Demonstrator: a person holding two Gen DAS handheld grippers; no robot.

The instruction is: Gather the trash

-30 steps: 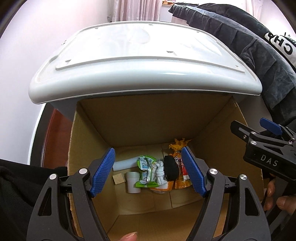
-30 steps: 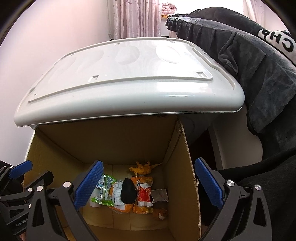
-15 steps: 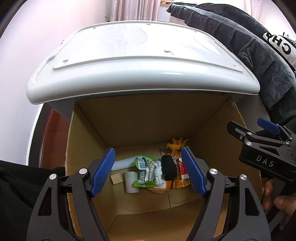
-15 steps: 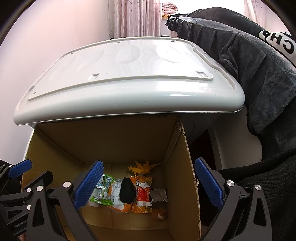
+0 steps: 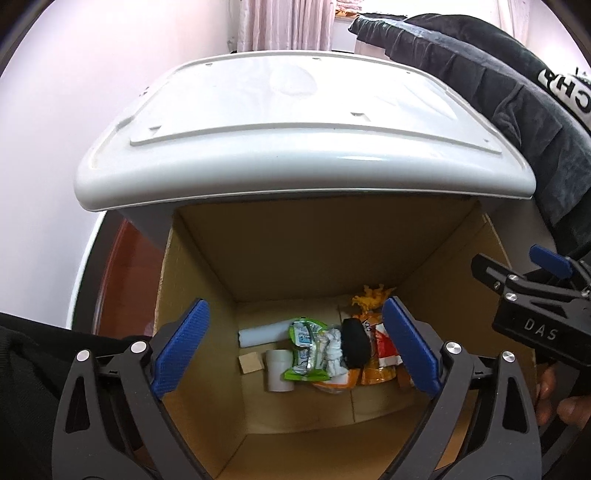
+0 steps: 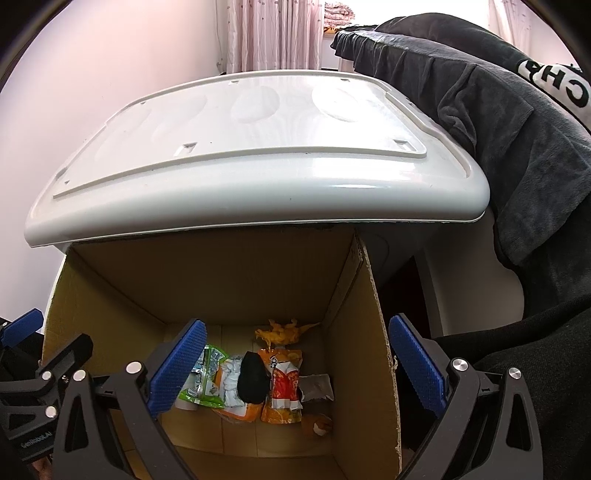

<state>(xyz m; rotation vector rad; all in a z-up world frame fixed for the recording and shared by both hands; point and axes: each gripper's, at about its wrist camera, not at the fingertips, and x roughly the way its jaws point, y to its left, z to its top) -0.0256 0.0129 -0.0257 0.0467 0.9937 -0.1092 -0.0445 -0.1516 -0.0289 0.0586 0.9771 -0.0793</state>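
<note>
An open cardboard box [image 5: 295,251] [image 6: 236,280] stands below both grippers with trash on its floor: a green wrapper [image 5: 306,350] [image 6: 201,380], crumpled white paper [image 5: 330,350], a black lump [image 5: 355,343] [image 6: 252,382], orange snack bags [image 5: 380,358] [image 6: 282,384], a white cup [image 5: 277,374] and a white roll [image 5: 262,333]. My left gripper [image 5: 295,350] is open and empty above the box. My right gripper [image 6: 295,369] is open and empty above the box's right wall; it shows in the left wrist view [image 5: 532,306].
A white plastic lid-like panel [image 5: 295,140] [image 6: 251,155] overhangs the far side of the box. Dark clothing [image 5: 498,92] [image 6: 498,110] lies at the right. A pink wall and curtain [image 6: 273,33] are behind. A reddish-brown surface [image 5: 125,280] is left of the box.
Both grippers stay open over the box. The views shift only slightly; the trash in the box has not moved.
</note>
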